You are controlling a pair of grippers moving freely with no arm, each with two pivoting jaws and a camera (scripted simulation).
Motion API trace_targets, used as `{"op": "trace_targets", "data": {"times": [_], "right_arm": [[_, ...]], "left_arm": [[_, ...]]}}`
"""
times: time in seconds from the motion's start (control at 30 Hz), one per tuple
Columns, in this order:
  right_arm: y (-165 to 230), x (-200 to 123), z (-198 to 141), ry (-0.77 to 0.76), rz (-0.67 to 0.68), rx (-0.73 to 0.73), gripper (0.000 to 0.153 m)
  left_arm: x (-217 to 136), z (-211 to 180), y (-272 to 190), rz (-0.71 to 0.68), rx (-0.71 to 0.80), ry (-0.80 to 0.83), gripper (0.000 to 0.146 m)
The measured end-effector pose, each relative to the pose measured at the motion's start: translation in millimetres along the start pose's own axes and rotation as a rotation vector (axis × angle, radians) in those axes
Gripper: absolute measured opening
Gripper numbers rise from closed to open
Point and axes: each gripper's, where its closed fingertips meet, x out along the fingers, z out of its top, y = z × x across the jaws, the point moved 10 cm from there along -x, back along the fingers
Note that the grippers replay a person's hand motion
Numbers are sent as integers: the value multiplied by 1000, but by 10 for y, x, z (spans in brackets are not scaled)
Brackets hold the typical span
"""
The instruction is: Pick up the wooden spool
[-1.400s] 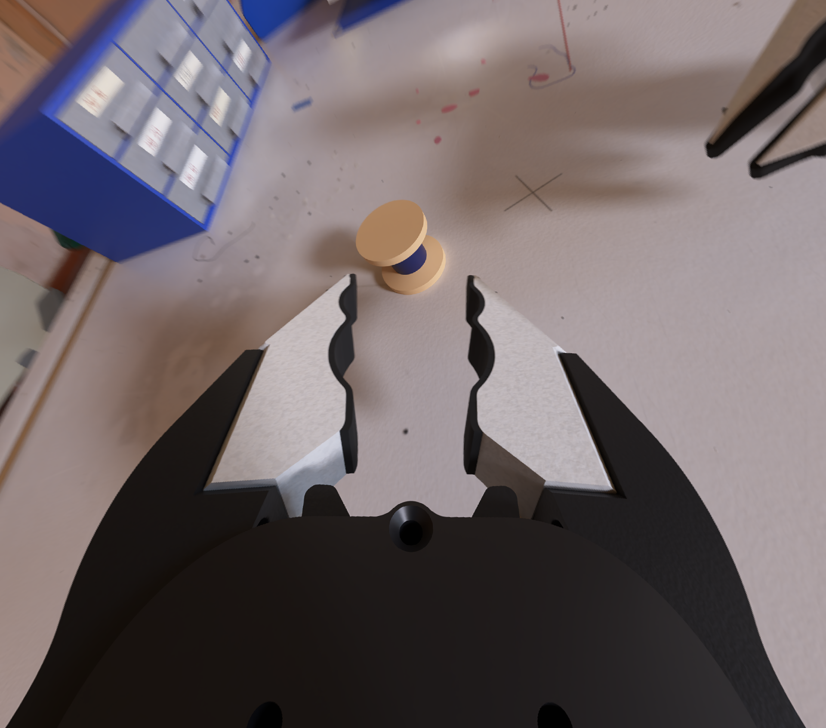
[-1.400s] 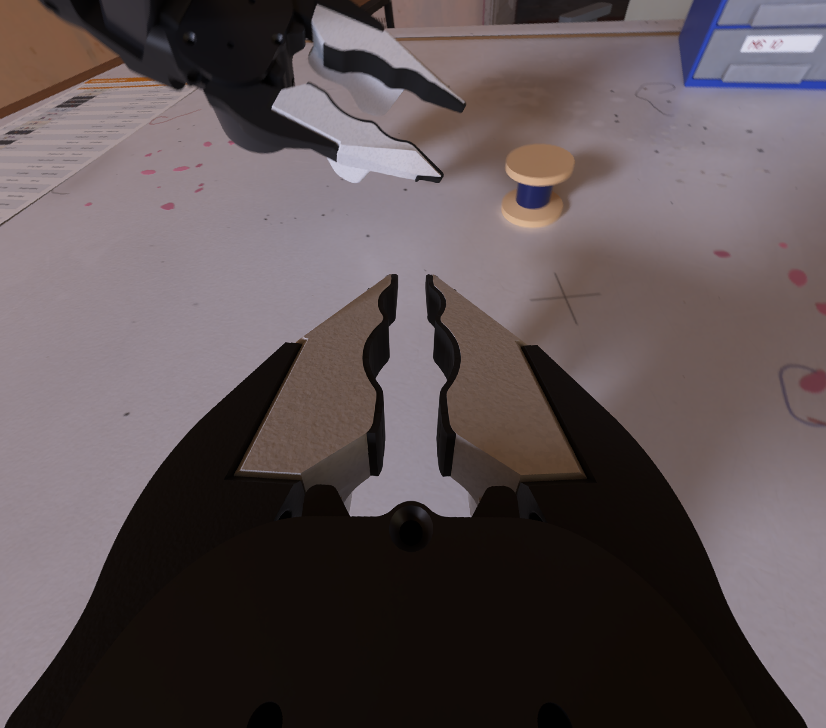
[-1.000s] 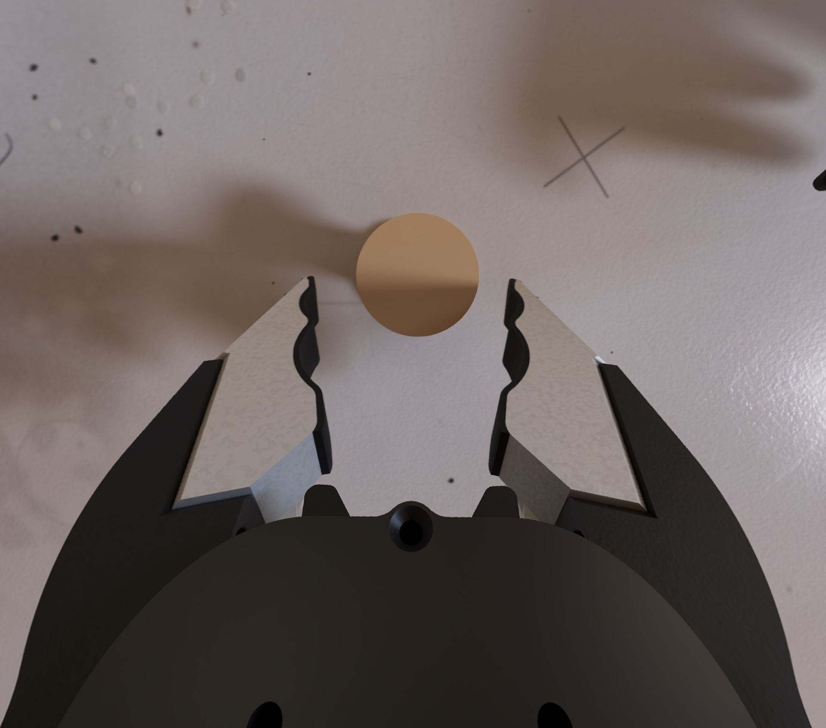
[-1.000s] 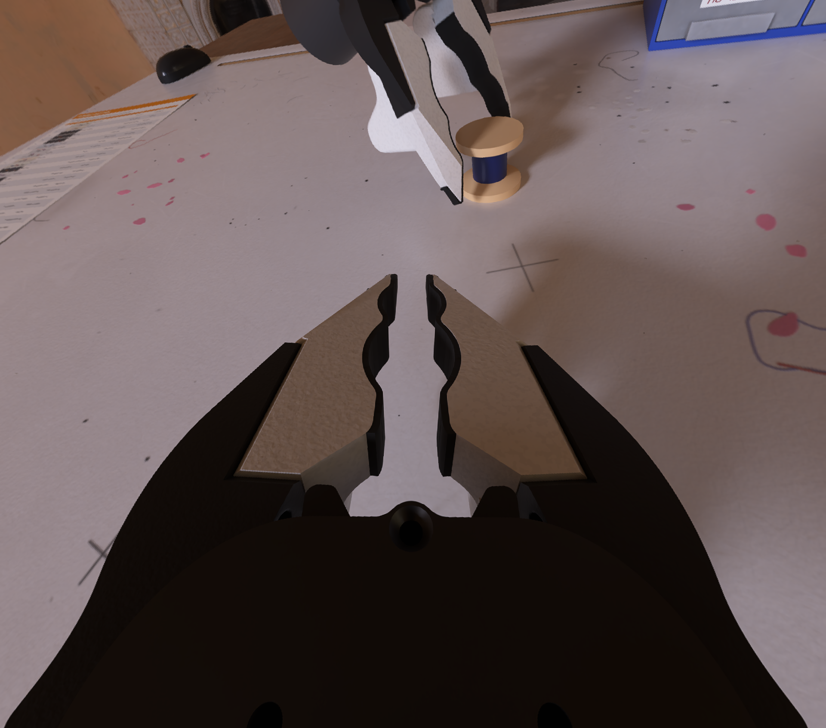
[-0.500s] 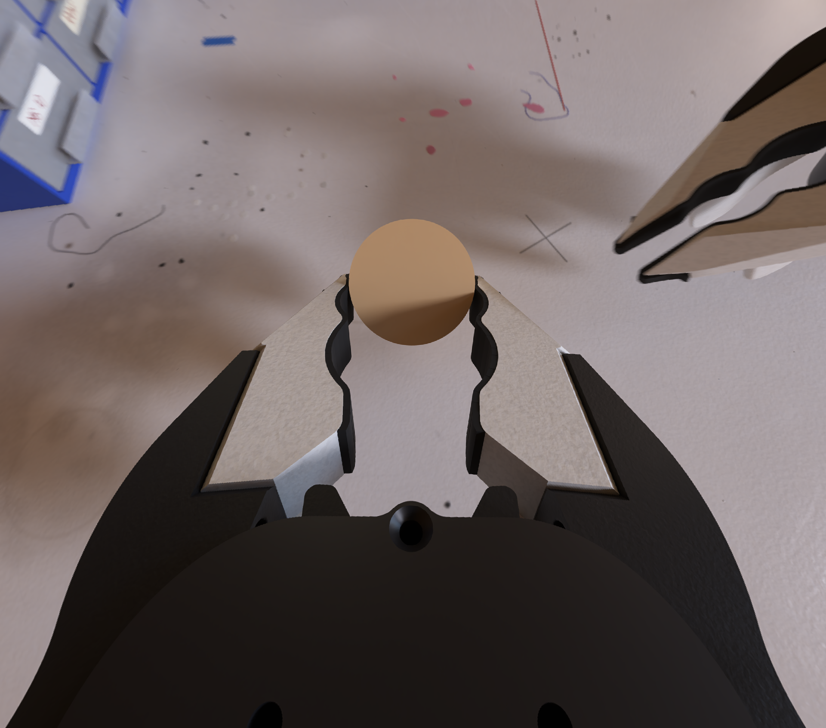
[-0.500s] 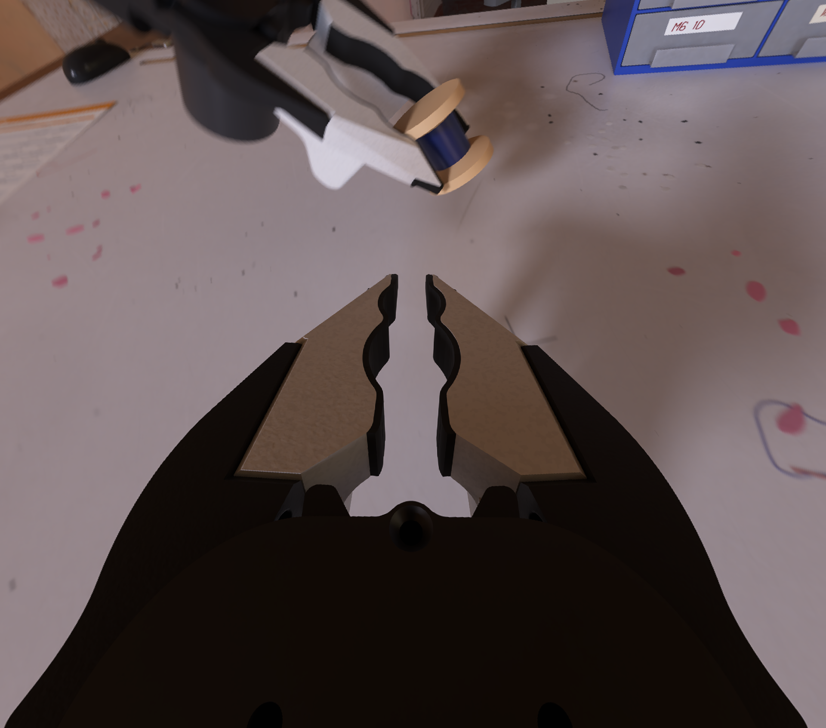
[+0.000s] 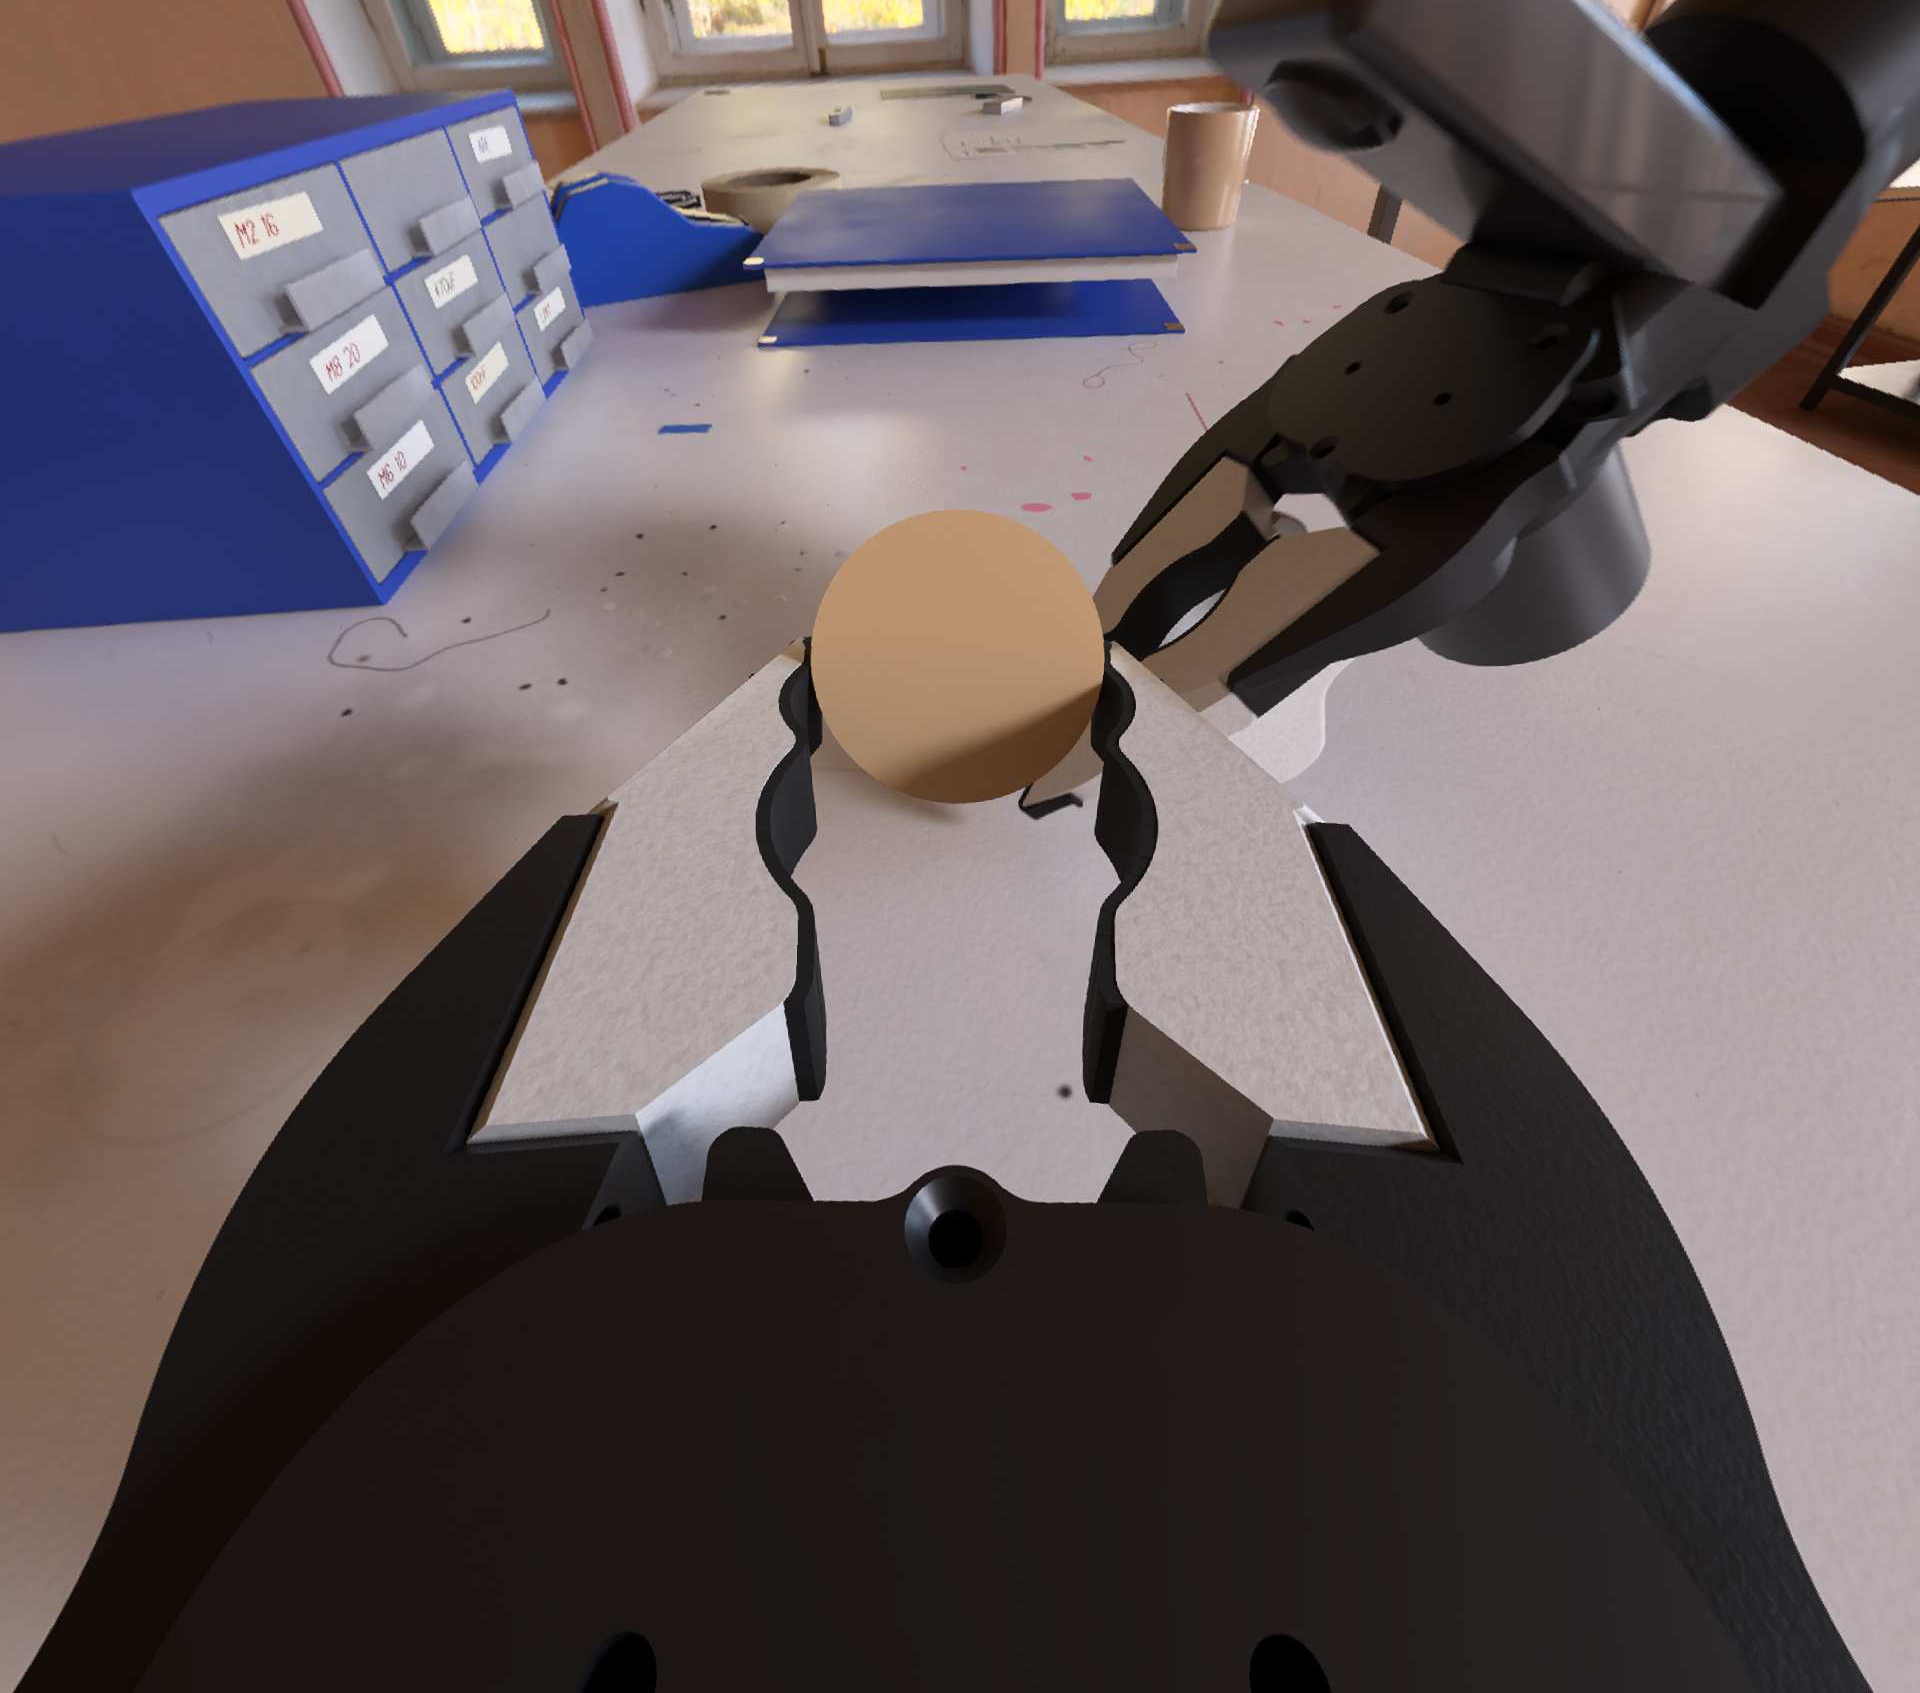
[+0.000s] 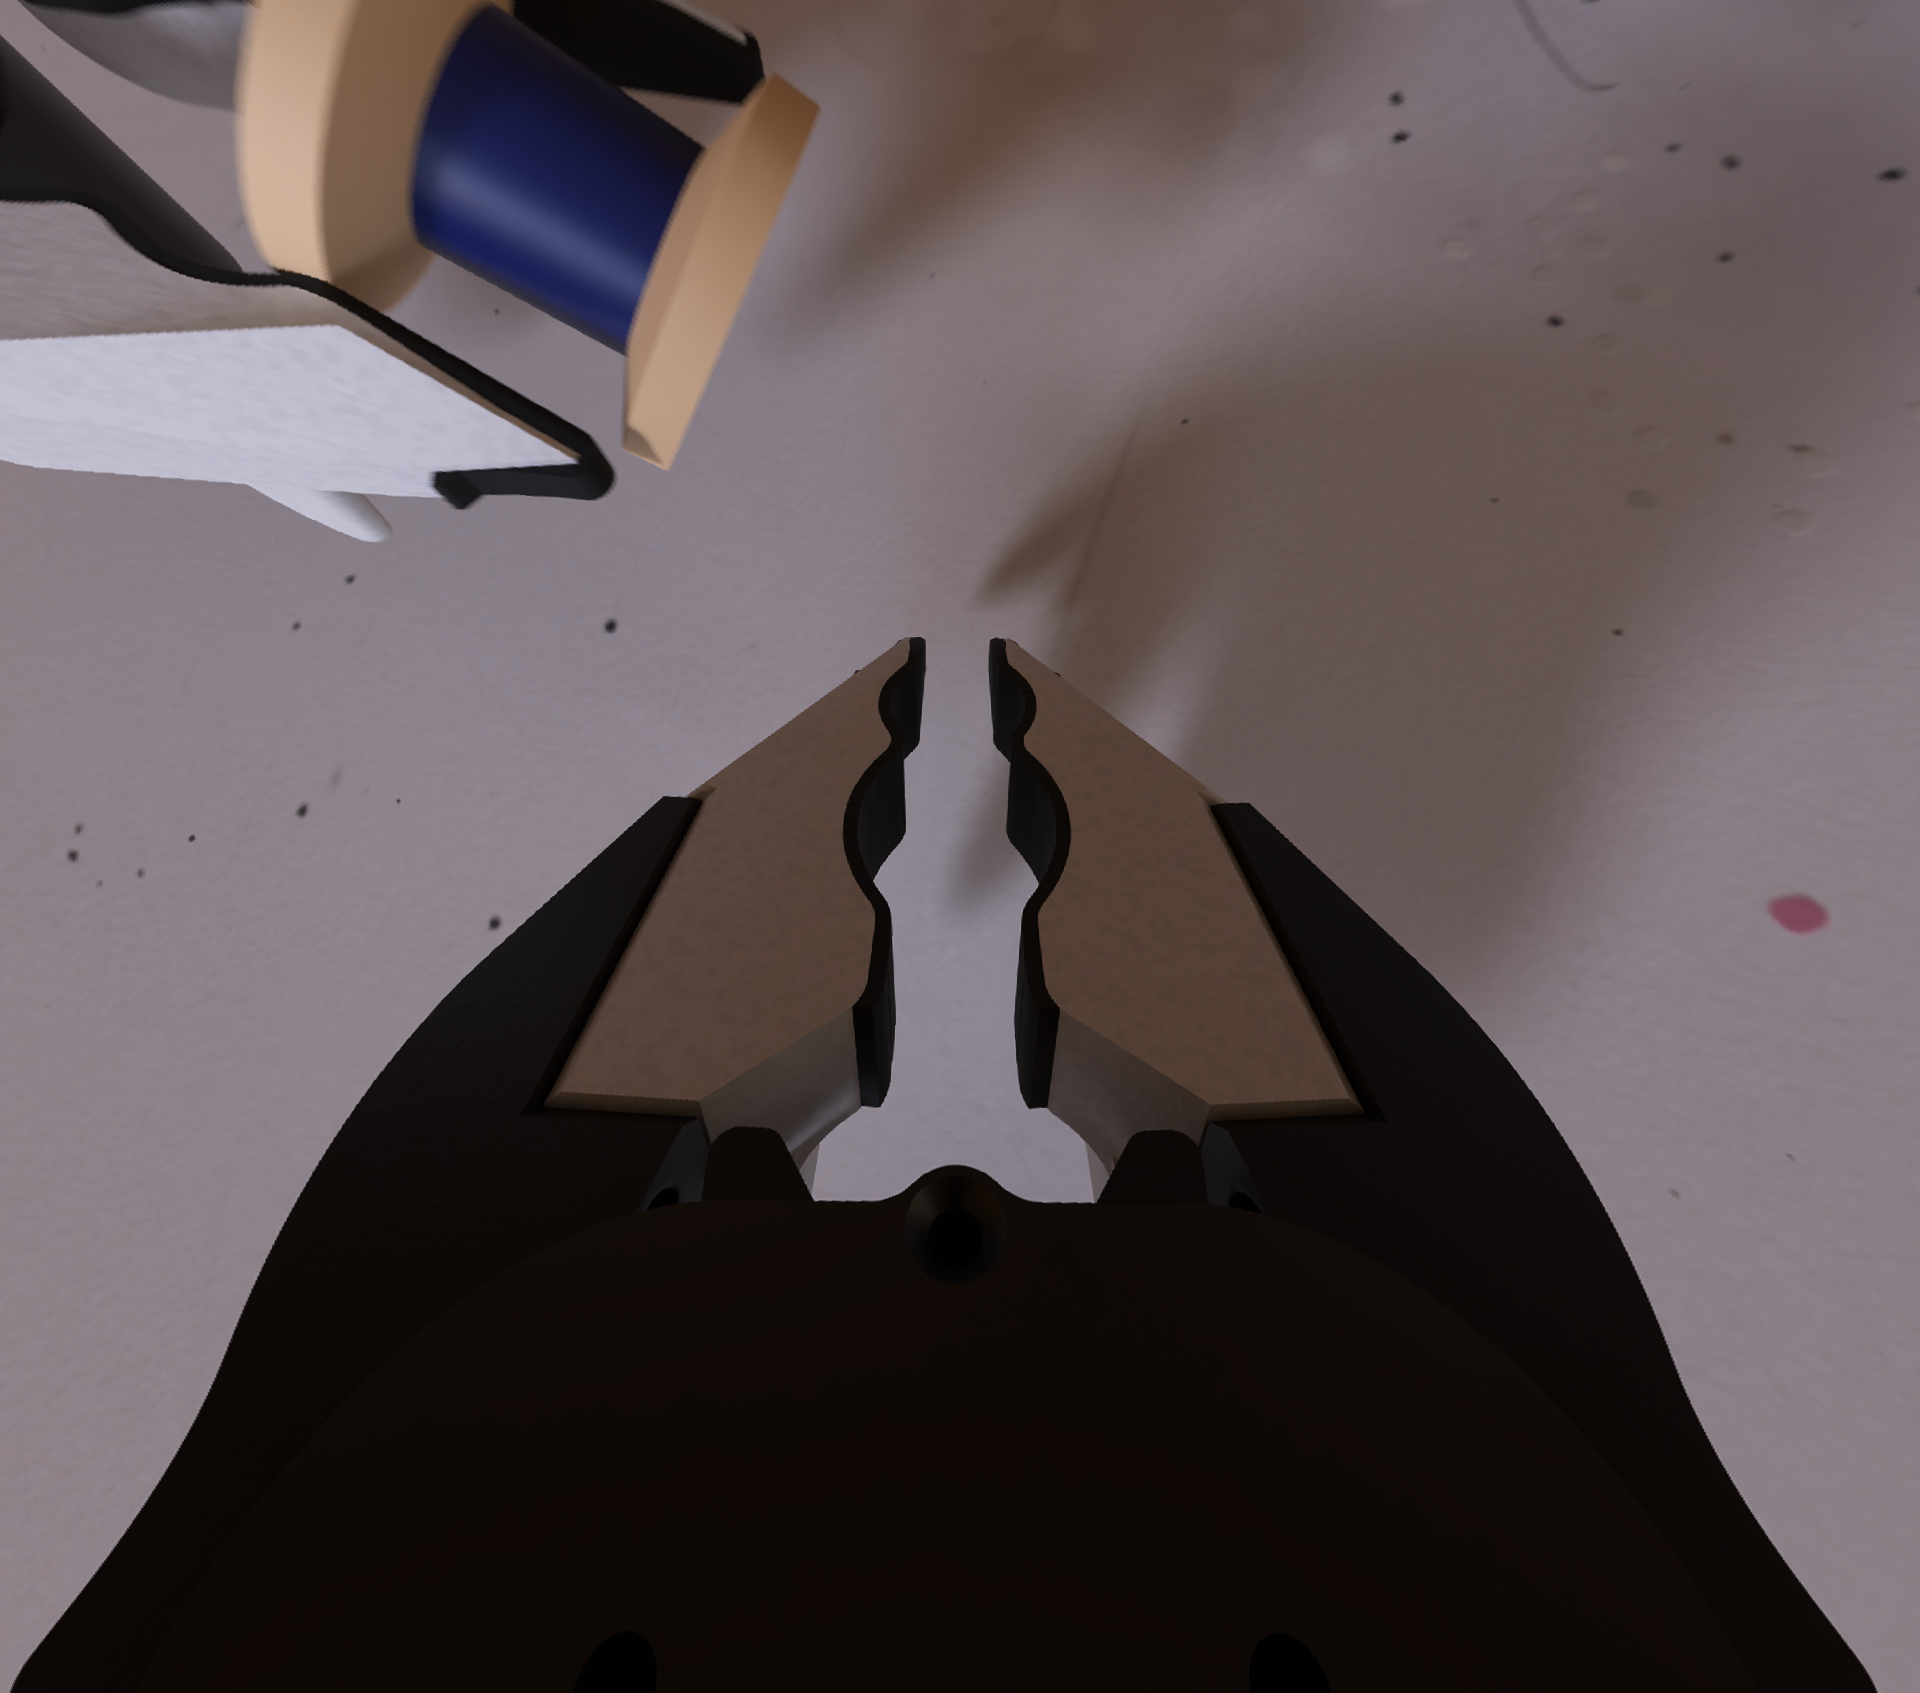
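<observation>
Left wrist view: the left gripper (image 7: pixel 954 677) has its fingers clamped on the wooden spool (image 7: pixel 956 656), held clear above the bench (image 7: pixel 1558 864). The right gripper (image 8: pixel 956 656) hangs just beside it, fingers nearly closed, holding nothing.

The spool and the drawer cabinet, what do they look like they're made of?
The spool looks like pale wood with a smooth matte finish on its round end discs, though no grain shows; its core is wrapped in something dark blue, probably thread. It is held in the left tool. The drawer cabinet has a glossy blue shell, painted metal or plastic, with matte grey drawer fronts.
</observation>
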Motion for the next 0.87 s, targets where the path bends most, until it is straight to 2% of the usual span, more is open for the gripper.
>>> {"op": "trace_targets", "data": {"times": [0.13,0.2,0.27,0.33,0.43,0.57,0.87], "right_arm": [[29,44,-20,32,-21,-47,12],[48,-8,29,1,-51,-70,12],[84,-100,110,-96,-3,-60,12],[111,-149,167,-125,54,-34,12],[148,-81,145,-67,120,-25,12],[183,24,66,-23,96,-60,12],[226,61,99,1,96,-90,12]], "left_arm": [[-78,-9,-32,2,43,-30,52],[-116,-21,-39,14,55,-64,52],[-130,-26,-35,20,58,-44,52],[-130,-37,-26,39,54,-24,52],[-133,-60,-40,84,55,26,52],[-159,-121,-97,127,97,58,52],[-359,-183,-124,201,157,24,52]]}}
